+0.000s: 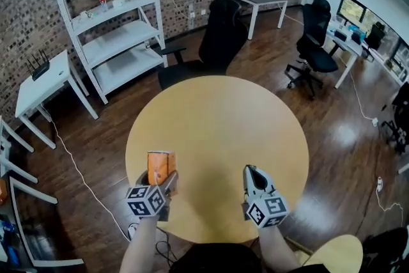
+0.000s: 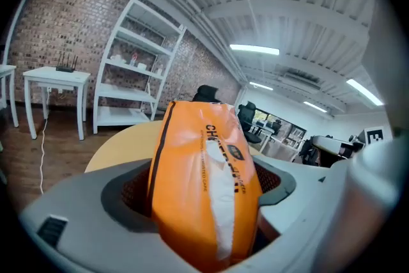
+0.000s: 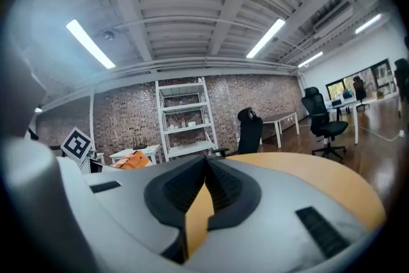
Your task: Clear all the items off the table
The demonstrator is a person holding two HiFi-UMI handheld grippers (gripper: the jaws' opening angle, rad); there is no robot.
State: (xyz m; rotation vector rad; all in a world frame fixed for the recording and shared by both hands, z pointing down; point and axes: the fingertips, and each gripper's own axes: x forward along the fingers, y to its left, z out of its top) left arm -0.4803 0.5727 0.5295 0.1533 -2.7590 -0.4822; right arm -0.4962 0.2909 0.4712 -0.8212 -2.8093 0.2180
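The left gripper (image 1: 163, 182) has its fingers (image 2: 89, 201) clamped on the lower body of an orange soft tissue pack (image 2: 204, 182), held upright at the near-left edge of the round wooden surface (image 1: 217, 124). The pack looks light and squashy, with slick film and white tissue showing at its slit, so a low grip across the broad faces should suit it. At the surface's near-right edge, the right gripper (image 1: 254, 176) has its fingers (image 3: 172, 192) pressed together, empty.

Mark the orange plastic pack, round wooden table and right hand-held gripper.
orange plastic pack (image 2: 192, 182): left gripper view, front face.
round wooden table (image 1: 217, 124): head view, bare top.
right hand-held gripper (image 1: 248, 169): head view, closed jaw tips.
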